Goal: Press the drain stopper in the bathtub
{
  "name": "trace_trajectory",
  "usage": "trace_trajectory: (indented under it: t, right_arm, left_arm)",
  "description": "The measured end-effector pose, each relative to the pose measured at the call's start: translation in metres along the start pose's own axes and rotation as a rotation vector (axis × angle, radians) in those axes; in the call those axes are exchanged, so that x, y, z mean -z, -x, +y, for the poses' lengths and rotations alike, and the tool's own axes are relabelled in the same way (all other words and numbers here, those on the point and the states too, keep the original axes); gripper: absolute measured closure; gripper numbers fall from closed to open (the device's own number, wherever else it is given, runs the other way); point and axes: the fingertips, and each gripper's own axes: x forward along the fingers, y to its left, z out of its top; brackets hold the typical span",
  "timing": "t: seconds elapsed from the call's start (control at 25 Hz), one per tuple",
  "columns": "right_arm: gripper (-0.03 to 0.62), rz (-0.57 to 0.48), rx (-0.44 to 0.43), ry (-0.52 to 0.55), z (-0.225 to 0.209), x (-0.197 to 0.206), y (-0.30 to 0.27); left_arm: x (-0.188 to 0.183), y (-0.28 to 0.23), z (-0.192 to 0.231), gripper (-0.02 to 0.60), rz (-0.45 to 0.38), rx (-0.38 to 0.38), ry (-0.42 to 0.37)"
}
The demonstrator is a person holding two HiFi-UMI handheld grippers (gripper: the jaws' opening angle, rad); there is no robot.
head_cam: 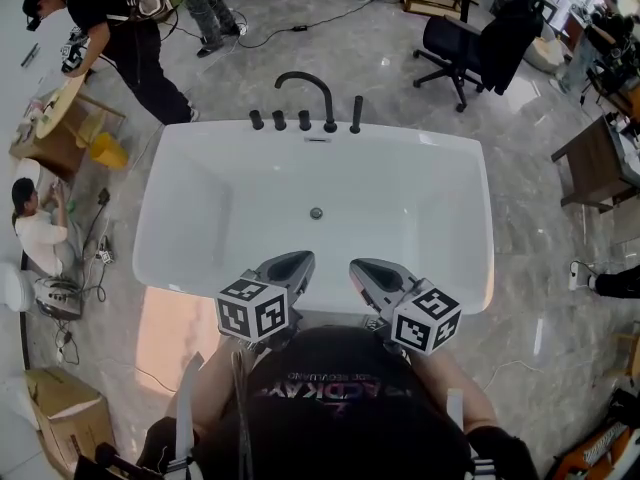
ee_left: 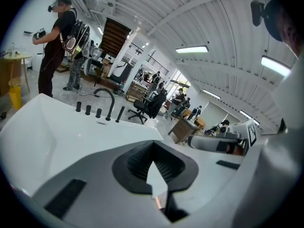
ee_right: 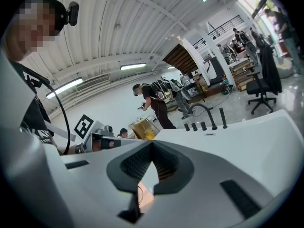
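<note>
The white bathtub (head_cam: 200, 158) lies straight ahead, and its small round metal drain stopper (head_cam: 316, 213) sits in the middle of the floor. My left gripper (head_cam: 296, 261) and right gripper (head_cam: 362, 267) hover side by side over the near rim, short of the stopper. Each has its jaws together with nothing between them. In the left gripper view the left gripper (ee_left: 153, 146) points across the tub (ee_left: 57, 132) toward the taps. The right gripper (ee_right: 152, 147) does the same in the right gripper view, over the tub (ee_right: 266, 141). Neither gripper view shows the stopper.
A black arched faucet (head_cam: 308, 90) with several black handles (head_cam: 279, 120) stands on the far rim. A person (head_cam: 120, 38) stands at back left, and another crouches at left (head_cam: 35, 233). A black office chair (head_cam: 470, 48) stands behind, a wooden table (head_cam: 598, 163) at right, a cardboard box (head_cam: 55, 413) at lower left.
</note>
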Motion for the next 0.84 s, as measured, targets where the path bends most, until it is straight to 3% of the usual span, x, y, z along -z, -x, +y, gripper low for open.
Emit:
trace_trajectory:
  t: [0.84]
  right_arm:
    - [0.582,0.014,-0.01,0.003,0.0008,0.0015,0.003]
  left_arm:
    - [0.0004,0.0005,-0.0055,0.578,0.0,-0.004,-0.005]
